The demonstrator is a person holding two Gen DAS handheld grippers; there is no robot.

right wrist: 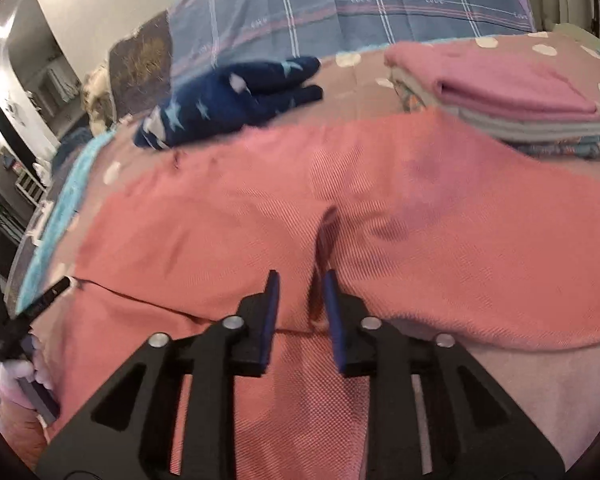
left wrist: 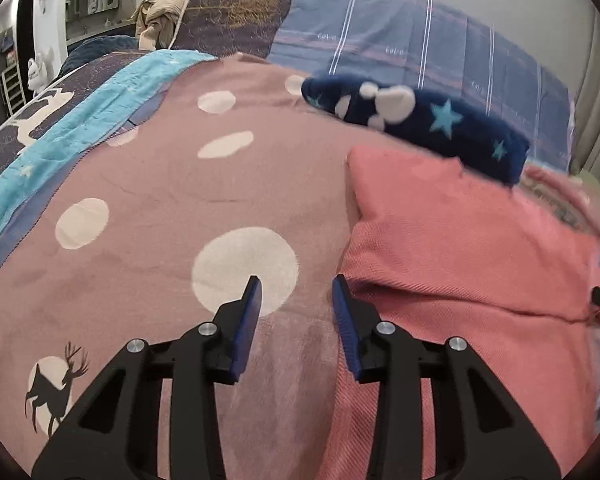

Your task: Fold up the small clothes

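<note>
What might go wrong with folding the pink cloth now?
The right tool has a raised ridge of the coral-pink cloth between its fingers; closing there may lock in a wrinkle. The left tool is open at the cloth's edge over the dotted bedspread and might pinch that too.

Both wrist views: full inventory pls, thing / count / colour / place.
coral garment: 1, coral pink, spread on the bed under both tools
navy garment: 1, navy with pale stars, behind the coral garment
folded stack: 1, pink on top, grey and patterned below, far right on the bed
bedspread: 1, dusty pink with white dots and a deer print
pillows: 2, blue striped and dark patterned, at the head of the bed
beige clothes: 1 pile, beside the dark pillow
left tool: 1, black, blue pads, open over the coral edge
right tool: 1, black, blue pads, open around a coral crease
</note>
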